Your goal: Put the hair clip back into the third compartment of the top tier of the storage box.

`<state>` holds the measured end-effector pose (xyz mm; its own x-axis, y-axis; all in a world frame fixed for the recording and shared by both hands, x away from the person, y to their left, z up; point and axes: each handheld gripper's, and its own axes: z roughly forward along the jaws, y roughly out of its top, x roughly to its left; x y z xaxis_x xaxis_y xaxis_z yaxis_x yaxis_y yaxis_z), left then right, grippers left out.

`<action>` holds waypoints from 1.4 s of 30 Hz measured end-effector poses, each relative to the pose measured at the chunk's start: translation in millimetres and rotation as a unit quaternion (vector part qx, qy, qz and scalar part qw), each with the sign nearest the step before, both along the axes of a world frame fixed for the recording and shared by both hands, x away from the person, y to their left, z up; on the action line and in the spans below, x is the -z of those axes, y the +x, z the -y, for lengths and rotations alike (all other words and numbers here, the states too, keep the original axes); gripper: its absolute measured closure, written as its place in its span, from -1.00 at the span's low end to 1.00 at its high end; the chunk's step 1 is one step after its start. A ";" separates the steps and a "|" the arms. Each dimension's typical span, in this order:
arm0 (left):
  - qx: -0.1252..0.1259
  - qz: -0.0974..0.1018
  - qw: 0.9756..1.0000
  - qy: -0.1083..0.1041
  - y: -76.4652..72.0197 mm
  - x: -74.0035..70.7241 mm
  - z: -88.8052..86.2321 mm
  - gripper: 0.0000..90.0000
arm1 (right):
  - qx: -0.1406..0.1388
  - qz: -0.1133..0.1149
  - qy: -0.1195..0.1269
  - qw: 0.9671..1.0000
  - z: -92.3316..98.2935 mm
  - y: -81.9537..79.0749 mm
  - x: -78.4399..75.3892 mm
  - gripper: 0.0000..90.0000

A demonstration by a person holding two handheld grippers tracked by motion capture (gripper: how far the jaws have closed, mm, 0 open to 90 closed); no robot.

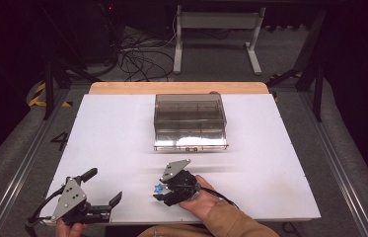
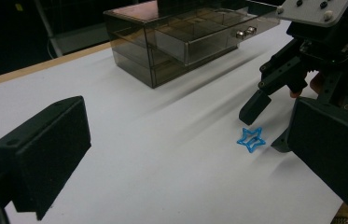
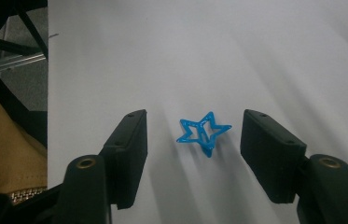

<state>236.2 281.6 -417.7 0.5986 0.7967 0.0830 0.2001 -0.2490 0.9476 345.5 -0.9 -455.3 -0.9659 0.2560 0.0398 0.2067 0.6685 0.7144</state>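
Star clip point(image 3: 204, 132) between right claw point(image 3: 193, 154) pads, untouched; high view half-hides it.

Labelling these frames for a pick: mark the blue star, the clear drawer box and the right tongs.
blue star point(image 3: 204, 132), right gripper view, on its centre.
clear drawer box point(image 1: 190, 114), high view, on its top panel.
right tongs point(image 3: 193, 156), right gripper view, midway between the fingertips, open around the star.
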 end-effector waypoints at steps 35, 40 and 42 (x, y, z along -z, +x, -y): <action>0.004 -0.001 1.000 0.002 0.2 -0.2 0.5 -0.99 | 0.011 0.048 -0.033 0.998 -4.6 -12.1 0.2 0.56; 0.004 -0.001 1.000 0.002 0.2 -0.2 0.6 -0.98 | 0.010 0.050 -0.031 0.998 -4.4 -12.6 -0.8 0.56; 0.004 -0.001 1.000 0.002 0.2 -0.2 0.6 -0.98 | 0.011 0.051 -0.029 0.998 -4.2 -13.3 -1.9 0.56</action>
